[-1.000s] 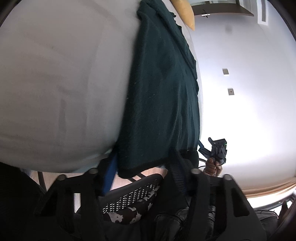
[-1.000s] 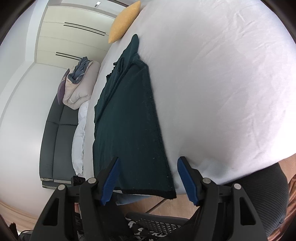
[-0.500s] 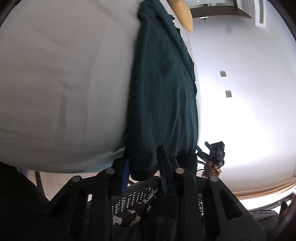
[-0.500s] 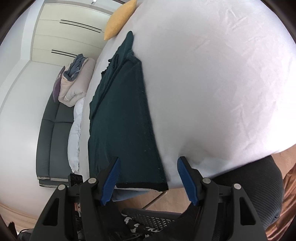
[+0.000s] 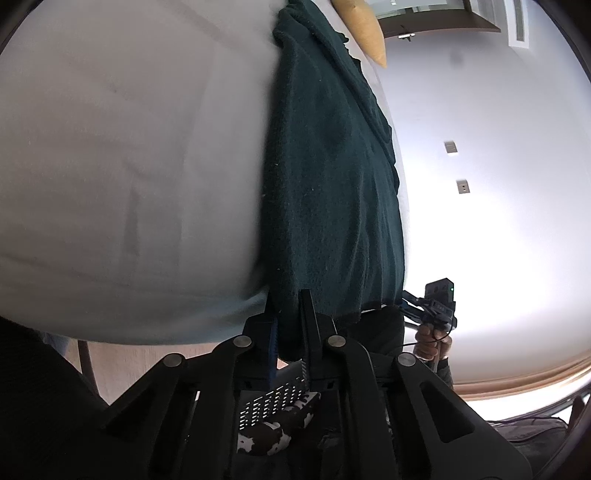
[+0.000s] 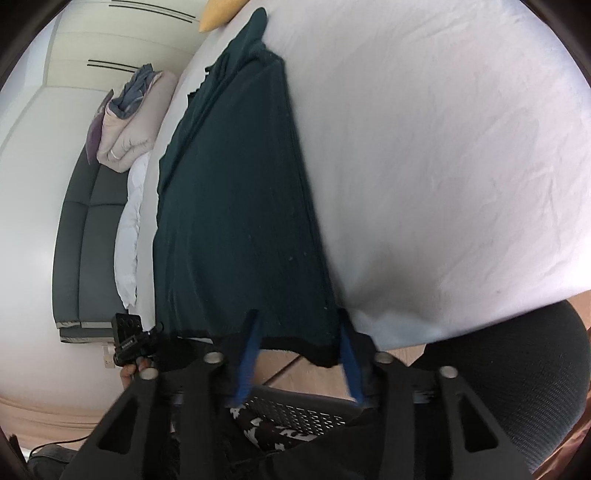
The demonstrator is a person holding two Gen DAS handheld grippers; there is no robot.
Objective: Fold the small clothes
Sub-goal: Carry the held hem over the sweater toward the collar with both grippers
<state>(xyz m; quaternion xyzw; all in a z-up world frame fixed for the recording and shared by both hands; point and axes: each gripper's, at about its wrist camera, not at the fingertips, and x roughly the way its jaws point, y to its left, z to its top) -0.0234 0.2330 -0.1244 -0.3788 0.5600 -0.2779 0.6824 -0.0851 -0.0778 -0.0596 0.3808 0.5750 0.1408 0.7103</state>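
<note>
Already laid out lengthwise on a white bed sheet, a dark green garment stretches from a yellow cushion at the far end to the near edge of the mattress, where its black-trimmed hem hangs slightly over the side. At the hem's left corner, the left gripper has its 2 fingers pinched tight on the cloth, which bunches between them. At the other corner, the right gripper straddles the hem with its blue-padded fingers set either side of the fabric; its jaws are closing, but the pads do not appear to press the cloth yet, so that corner looks unsecured. Each hand can be glimpsed in the other camera's view, gripping its handle beside the bed. Judged from this layout, the step in hand is taking both hem corners before carrying them toward the collar end for a fold. Done well, the right pinch should catch every layer at the trim, not just the top one, and both corners should then rise together and evenly so the cloth stays taut and square. Beyond the bed sit a grey sofa with piled bedding, and a mesh office chair in the foreground.
</note>
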